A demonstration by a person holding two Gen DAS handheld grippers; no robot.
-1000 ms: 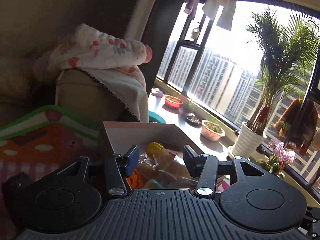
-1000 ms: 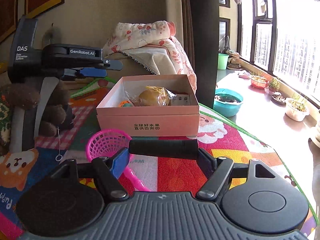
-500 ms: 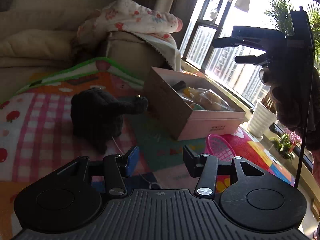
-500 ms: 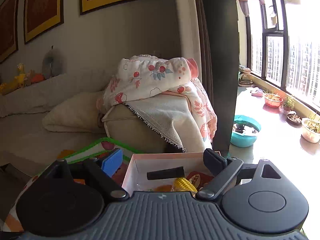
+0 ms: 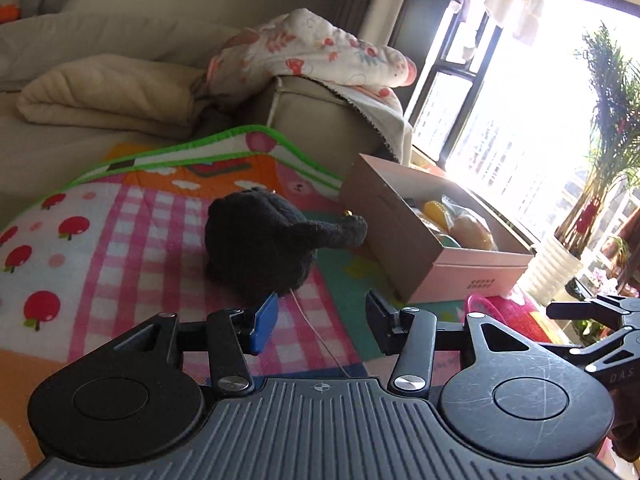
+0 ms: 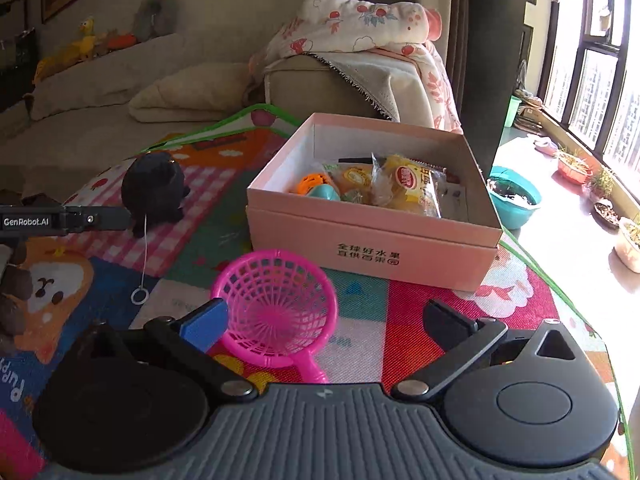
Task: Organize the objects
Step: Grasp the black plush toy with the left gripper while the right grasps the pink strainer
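Note:
A pink cardboard box (image 6: 372,256) stands on the colourful play mat (image 6: 424,312) and holds snack packets (image 6: 412,184), an orange ball and a teal egg. Just in front of it lies a pink toy net scoop (image 6: 276,304). My right gripper (image 6: 324,320) hovers over the scoop with its jaws opening wide, and the pads do not press on it. A black plush toy (image 5: 260,240) lies on the checked part of the mat, left of the box (image 5: 404,248). My left gripper (image 5: 322,320) sits open a short way before the plush, with nothing between its fingers.
A white string with a ring (image 6: 140,296) trails from the plush (image 6: 154,188). Behind the box are a sofa armrest (image 6: 320,88) under a floral blanket and folded bedding. To the right are a teal basin (image 6: 516,200), a window ledge with plant pots, and a potted palm (image 5: 560,264).
My right gripper released a black cylinder into the box, opened wider and drew back over the pink scoop. My left gripper swung from above the box to face the black plush.

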